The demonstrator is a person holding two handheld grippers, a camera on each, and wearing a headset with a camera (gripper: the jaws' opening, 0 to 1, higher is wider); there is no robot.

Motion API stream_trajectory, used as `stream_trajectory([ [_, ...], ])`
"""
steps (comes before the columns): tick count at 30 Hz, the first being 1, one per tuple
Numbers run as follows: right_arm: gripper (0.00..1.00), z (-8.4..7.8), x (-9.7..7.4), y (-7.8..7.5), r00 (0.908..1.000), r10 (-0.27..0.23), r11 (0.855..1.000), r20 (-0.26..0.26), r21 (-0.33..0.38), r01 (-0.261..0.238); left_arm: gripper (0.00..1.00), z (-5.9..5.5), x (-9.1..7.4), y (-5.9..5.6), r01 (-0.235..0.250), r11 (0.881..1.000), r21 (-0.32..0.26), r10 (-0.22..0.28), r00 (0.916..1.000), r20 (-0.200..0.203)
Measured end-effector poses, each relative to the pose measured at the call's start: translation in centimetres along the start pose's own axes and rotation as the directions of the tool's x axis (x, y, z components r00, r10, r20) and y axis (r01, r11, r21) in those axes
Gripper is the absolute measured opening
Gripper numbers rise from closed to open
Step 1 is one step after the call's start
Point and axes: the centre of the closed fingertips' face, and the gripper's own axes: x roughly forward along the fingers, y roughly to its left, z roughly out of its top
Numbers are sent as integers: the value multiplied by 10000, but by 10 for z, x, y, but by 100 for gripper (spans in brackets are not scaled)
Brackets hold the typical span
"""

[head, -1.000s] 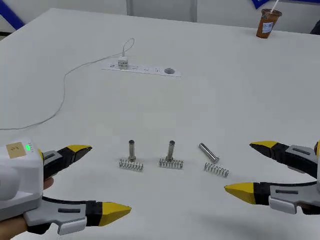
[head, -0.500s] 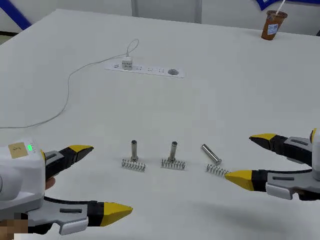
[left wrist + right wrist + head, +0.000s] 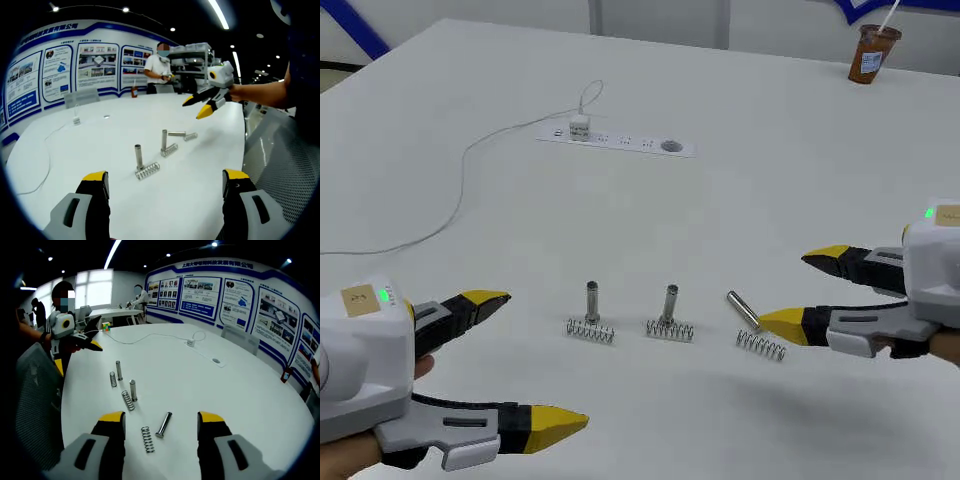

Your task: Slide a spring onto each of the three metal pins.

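On table (image 3: 770, 180): two upright pins (image 3: 592, 298), one flat pin (image 3: 741, 308), three springs (image 3: 669, 330).

In the head view the left gripper (image 3: 545, 360) loses its white body past the left and bottom edges, and we see just a sliver of the hand (image 3: 422, 367) behind it. The right gripper (image 3: 783, 289) is cut by the right edge behind its fingers (image 3: 800, 325). The cup (image 3: 869, 55) at the far corner of the worktop (image 3: 770, 200) has its straw (image 3: 891, 12) clipped by the top edge, and its print is too small to read. The cable (image 3: 460, 185) leaves at the left edge. In the right gripper view the wall posters (image 3: 200, 292) are too small for us to read.
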Motion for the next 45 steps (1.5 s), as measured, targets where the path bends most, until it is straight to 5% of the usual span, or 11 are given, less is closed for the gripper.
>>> stream_trajectory([
  [17,43,-3,38,-14,9886,-178,9995,-1498,227,214,95,-4,1,0,94,9999,-50,-94,10000,-29],
  [29,32,-25,56,-13,9607,-225,9983,-2767,448,363,95,-7,3,-1,159,9998,-116,-160,9999,-46],
  [33,29,-37,62,-16,9422,-271,9968,-3338,621,507,94,-8,4,-1,187,9998,-119,-188,9998,-74],
  [45,21,-49,76,-14,9141,-198,9916,-4051,1091,698,93,-8,6,1,243,9996,-125,-244,9997,-97],
])
